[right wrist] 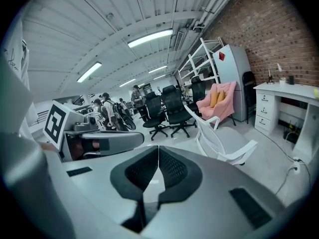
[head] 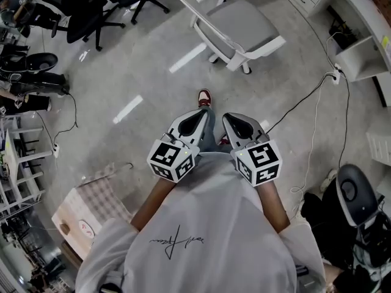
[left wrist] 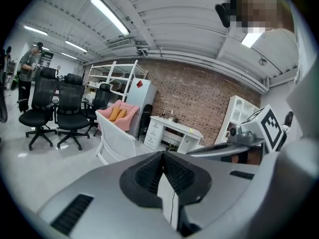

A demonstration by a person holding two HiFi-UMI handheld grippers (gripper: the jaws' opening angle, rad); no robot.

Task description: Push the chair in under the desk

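The left gripper [head: 202,113] and the right gripper [head: 232,119] were held side by side close before the person's chest, pointing forward and slightly down over the floor. Each one's fingers [left wrist: 148,172] were pressed together with nothing between them. The white chair [head: 235,32] stood ahead, well apart from both grippers and away from the worktop [head: 365,14] at the right.

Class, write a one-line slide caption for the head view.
Shut and empty, the left gripper and right gripper point toward the white chair, which stands clear of the desk.
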